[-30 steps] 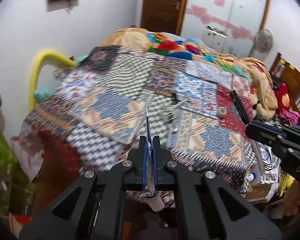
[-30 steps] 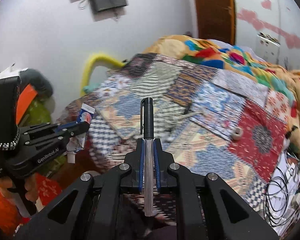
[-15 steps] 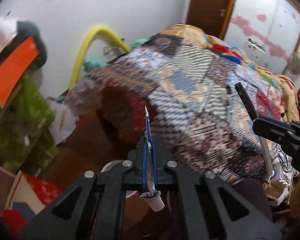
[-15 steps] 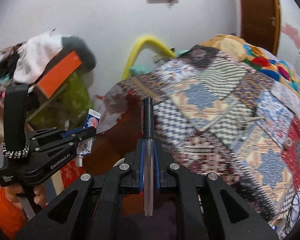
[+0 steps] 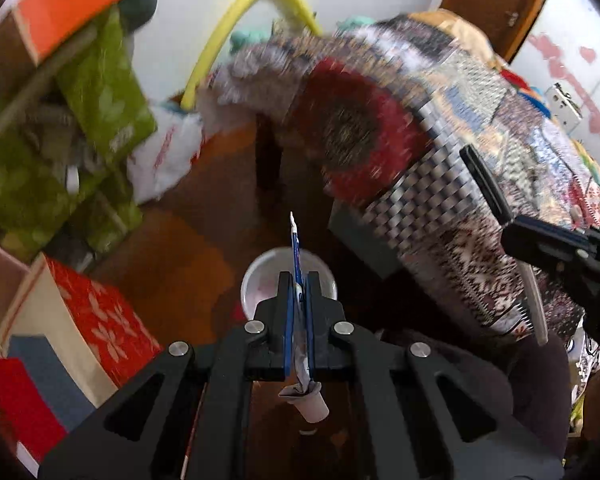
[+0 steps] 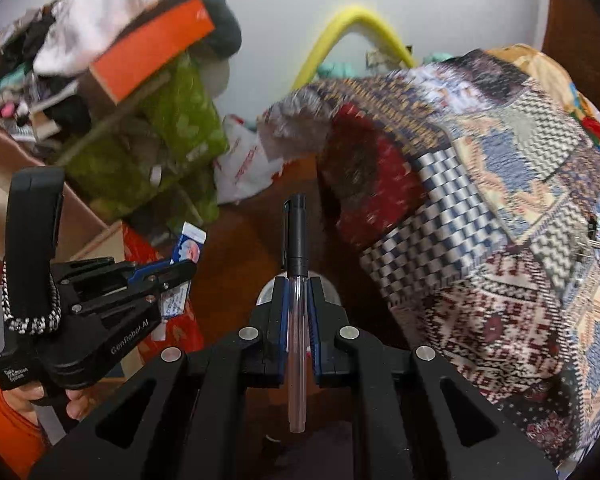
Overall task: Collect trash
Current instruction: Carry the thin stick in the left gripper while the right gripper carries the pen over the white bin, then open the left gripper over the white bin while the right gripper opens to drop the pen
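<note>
Basically halfway: left gripper is clamped on a squeezed toothpaste tube, right gripper on a pen, both over the white bin on the floor, not dropped yet.

Two black two-finger grippers, one flattened blue-and-white tube, one clear pen with black cap, one round white bin at six o'clock, one curved yellow hose at twelve
</note>
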The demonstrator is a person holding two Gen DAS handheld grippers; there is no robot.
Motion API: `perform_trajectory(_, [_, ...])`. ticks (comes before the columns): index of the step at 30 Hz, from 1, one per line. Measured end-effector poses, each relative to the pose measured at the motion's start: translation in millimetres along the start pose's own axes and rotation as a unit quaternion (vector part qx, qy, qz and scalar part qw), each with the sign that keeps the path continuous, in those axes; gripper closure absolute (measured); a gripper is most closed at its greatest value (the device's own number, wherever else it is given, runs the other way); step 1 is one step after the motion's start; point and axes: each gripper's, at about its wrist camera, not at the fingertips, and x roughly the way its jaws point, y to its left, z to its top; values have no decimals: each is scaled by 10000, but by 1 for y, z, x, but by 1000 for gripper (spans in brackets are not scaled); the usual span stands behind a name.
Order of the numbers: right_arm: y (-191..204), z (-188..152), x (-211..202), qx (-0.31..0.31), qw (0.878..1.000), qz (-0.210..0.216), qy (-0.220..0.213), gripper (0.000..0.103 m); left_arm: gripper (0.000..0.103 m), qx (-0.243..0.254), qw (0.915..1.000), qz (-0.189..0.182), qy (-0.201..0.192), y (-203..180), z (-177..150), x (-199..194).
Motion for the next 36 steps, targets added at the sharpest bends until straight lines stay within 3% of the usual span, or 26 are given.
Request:
perform_trajectory(12, [2,4,123,30,9922,111,1243,95,99,-604,9941,-4,904,36,-14,95])
perform_trajectory(18, [0,8,162,93,9874,117,1578,94,99,-788,9894,-10,1221,37,-7,134])
perform_trajectory(21, [0,15,169,81,9877,132,1556,94,99,-850,9878,-35,1308,36,-2,144])
perform_trajectory(25, [-3,21,172,125,9859,234,1655,94,80,-1002,9831,-52,1533,38,2,153])
perform_trajectory(27, [-8,20,169,150,9853,239,1685,86,79,-1033,9840,-58,1448,39,2,148])
perform_trajectory(29, [-10,21,165,97,9861,212,1645,71,79,-964,9857,17,1382,39,2,142])
perform_trajectory(36, [-8,20,122,-60,9925,130,1213,69,79,-830,9916,122,987,38,2,100])
